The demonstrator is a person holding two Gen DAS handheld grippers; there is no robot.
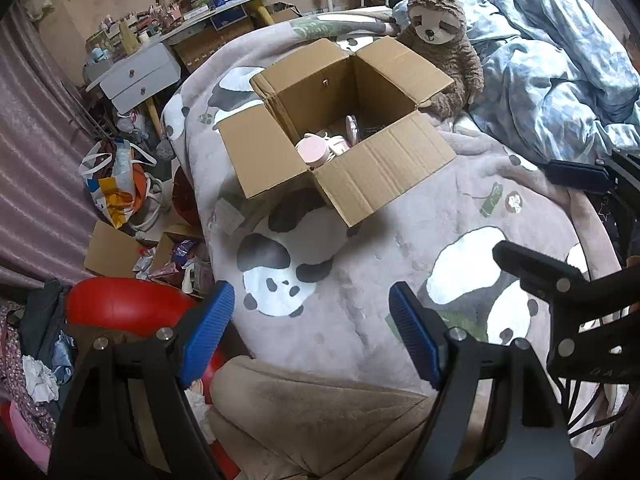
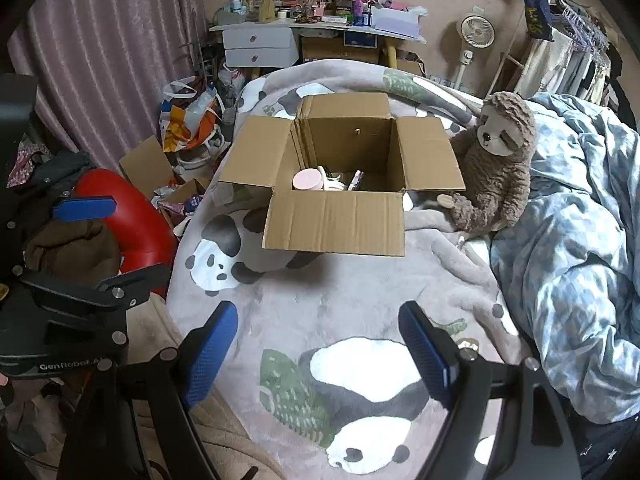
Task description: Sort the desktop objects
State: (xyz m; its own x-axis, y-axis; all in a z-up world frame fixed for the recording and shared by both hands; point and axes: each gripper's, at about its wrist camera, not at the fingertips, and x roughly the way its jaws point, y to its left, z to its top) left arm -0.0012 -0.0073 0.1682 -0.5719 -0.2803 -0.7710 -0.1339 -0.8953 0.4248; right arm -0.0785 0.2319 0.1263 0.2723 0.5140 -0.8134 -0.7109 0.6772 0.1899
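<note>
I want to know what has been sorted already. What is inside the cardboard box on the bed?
The cardboard box holds a round pink container, some pale pieces beside it and a thin upright item. Its front wall hides the rest of the floor.

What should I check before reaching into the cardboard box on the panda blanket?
1. Left gripper empty, jaws apart: ok.
2. Right gripper empty, jaws apart: ok.
3. Cardboard box flaps all folded out, top open: ok.
4. Pink round container visible inside the box, near its left front corner: ok.
5. Other items in the box identifiable: cannot tell, partly hidden by the front wall.
6. Sloth plush clear of the opening: ok, though it sits against the right flap.
</note>
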